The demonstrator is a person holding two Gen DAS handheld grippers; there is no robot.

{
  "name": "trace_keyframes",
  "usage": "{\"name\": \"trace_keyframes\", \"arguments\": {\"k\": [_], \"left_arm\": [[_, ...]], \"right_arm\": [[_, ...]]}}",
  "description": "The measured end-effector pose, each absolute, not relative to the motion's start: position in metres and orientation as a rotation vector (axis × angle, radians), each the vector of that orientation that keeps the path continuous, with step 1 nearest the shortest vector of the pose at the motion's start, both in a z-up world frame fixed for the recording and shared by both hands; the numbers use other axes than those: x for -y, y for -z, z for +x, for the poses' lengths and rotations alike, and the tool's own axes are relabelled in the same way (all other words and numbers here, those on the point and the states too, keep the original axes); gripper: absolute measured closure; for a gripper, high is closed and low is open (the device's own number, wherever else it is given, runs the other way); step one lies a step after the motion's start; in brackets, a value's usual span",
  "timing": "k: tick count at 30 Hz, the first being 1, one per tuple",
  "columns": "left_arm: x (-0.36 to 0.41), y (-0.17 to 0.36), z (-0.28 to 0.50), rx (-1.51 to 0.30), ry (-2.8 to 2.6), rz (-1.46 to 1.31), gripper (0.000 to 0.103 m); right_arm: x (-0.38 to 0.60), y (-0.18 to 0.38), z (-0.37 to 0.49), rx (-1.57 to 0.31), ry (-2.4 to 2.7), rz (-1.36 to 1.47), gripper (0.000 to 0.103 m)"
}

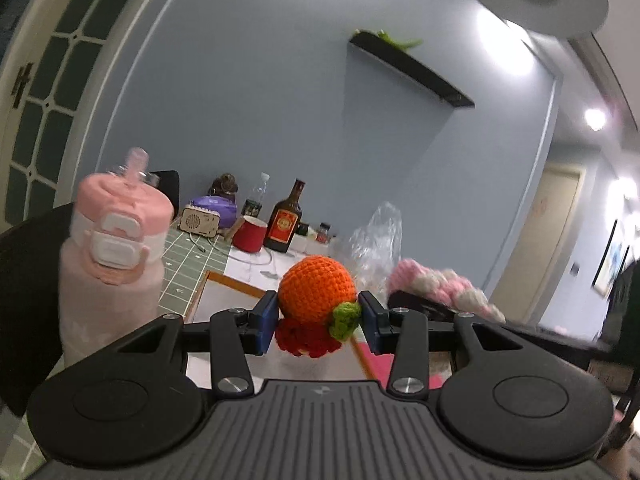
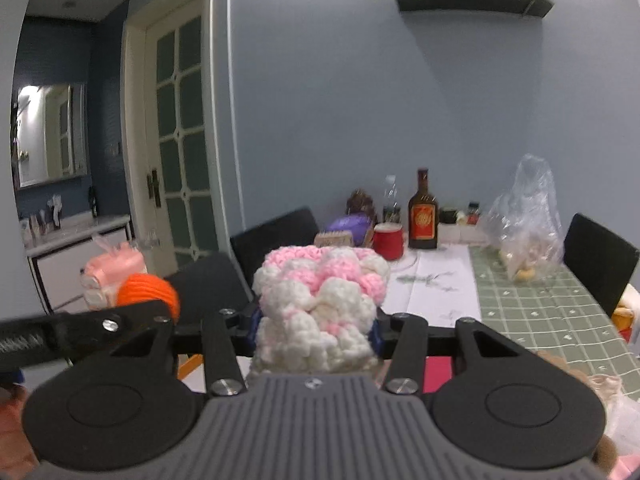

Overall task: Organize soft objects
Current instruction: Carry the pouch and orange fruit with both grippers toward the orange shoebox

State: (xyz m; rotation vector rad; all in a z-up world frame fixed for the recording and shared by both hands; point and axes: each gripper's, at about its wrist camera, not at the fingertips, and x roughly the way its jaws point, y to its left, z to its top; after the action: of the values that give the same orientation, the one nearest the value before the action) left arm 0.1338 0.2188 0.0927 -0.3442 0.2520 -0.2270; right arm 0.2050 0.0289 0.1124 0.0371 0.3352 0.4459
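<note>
Mid-task: the left claw (image 1: 319,322) is clamped on an orange knit ball (image 1: 317,289), the right claw (image 2: 316,330) on a pink-white knit piece (image 2: 320,304), both carried above the tabletop (image 2: 552,312), neither placed yet.

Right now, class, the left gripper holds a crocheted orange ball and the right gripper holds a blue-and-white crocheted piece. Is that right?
Not quite. The left gripper does hold the crocheted orange ball, but the crocheted piece in the right gripper is pink and white, not blue and white. The right wrist view shows it.
</note>
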Motion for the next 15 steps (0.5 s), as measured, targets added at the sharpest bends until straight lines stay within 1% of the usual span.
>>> {"name": "trace_keyframes", "arguments": {"k": [8,15], "left_arm": [[-0.212,-0.067,0.147,-0.375,0.177,-0.221,0.054],[-0.224,-0.065,0.147,-0.375,0.156,-0.253,0.054]], "right_arm": [[-0.037,-0.092,0.249,-0.456,-0.454,0.096,0.055],[-0.046,-0.092,0.279,-0.559,-0.516,0.12,0.055]]}}
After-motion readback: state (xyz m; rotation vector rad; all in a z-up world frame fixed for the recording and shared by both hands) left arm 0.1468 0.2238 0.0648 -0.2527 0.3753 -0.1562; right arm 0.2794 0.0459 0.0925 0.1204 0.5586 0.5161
